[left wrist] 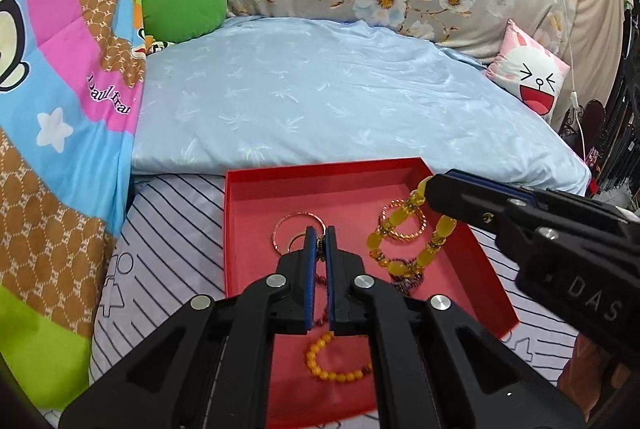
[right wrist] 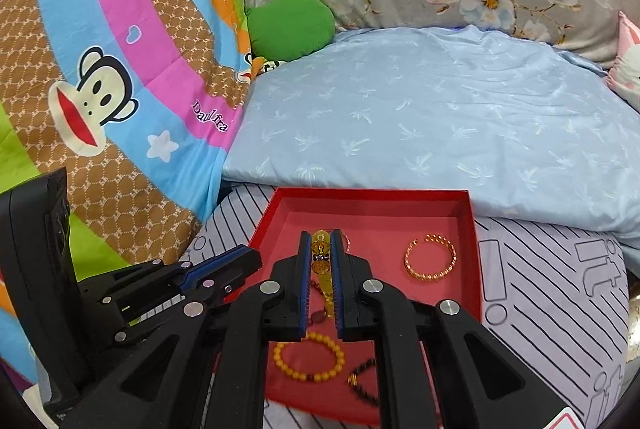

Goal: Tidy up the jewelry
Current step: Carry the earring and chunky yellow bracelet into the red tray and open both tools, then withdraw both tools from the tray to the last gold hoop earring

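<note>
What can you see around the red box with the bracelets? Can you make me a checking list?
Surface: striped sheet on a bed, red box lying on it.
Job's things: twisted gold bangle and orange bead bracelet lie in the box; big yellow bead bracelet hangs from the right gripper; a dark bead string lies near the box's front.
Clutter: nothing seen.
Grippers: left gripper shut on a small dark chain; right gripper shut on the yellow bracelet.
Cables: white cord hanging at the right.
Surroundings: blue quilt, green cushion, cartoon blanket, pink face pillow.
</note>
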The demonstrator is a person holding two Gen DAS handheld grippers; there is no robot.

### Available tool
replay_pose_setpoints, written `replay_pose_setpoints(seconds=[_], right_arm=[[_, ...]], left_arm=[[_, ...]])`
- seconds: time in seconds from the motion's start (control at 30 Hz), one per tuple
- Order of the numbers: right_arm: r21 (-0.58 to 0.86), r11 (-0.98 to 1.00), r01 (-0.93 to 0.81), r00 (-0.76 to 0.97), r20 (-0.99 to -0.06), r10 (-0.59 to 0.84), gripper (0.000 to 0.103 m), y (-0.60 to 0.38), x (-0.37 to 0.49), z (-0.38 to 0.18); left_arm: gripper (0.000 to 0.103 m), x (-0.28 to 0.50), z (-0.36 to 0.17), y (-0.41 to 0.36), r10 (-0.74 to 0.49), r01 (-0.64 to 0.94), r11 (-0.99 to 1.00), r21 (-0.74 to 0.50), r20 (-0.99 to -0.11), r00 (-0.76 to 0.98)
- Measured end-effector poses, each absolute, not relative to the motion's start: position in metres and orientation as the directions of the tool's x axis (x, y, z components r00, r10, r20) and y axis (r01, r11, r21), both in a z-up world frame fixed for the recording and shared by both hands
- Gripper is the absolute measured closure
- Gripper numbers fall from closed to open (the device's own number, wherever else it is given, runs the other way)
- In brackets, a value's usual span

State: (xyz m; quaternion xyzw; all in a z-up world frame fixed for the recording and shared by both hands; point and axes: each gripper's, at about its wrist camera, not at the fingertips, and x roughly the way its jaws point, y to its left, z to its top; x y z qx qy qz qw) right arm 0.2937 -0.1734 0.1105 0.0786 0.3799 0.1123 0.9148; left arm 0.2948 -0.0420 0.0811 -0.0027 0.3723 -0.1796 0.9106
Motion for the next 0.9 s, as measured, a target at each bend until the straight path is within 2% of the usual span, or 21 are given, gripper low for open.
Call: replay_pose_setpoints(seconds=[0.27,0.5,0.63,0.67,0.9], right_arm=[[0.303,0.950,-0.077,0.613,-0.737,0.284,0.094,-0.192,0.338,0.067],[0.256,0.967,-0.011,0.602,-0.770,0.211,0.090,-0.210,0.342,0.048],[0.235,0.972,-0.004,0.628,-0.756,0.186,0.079,-0.217,0.331,0.056],[0.228,0.974,-0.008,0.636,-0.750,0.181,0.078,-0.217,0.327,0.059],[0.169,0.985,-0.045,0.679,-0.717,0.154,0.078,-0.214,0.286,0.083]], left_arm=[[0.099,0.337,0.059,-0.051,-0.319,0.314,0.938,-0.145,-0.716,0.621],[0.097,0.349,0.041,-0.053,-0.294,0.287,0.947,-0.143,-0.746,0.597],[0.070,0.344,0.043,-0.052,-0.274,0.269,0.954,-0.130,-0.736,0.618],[0.068,0.340,0.045,-0.052,-0.271,0.266,0.956,-0.127,-0.731,0.626],[0.068,0.313,0.060,-0.047,-0.273,0.275,0.954,-0.116,-0.710,0.649]])
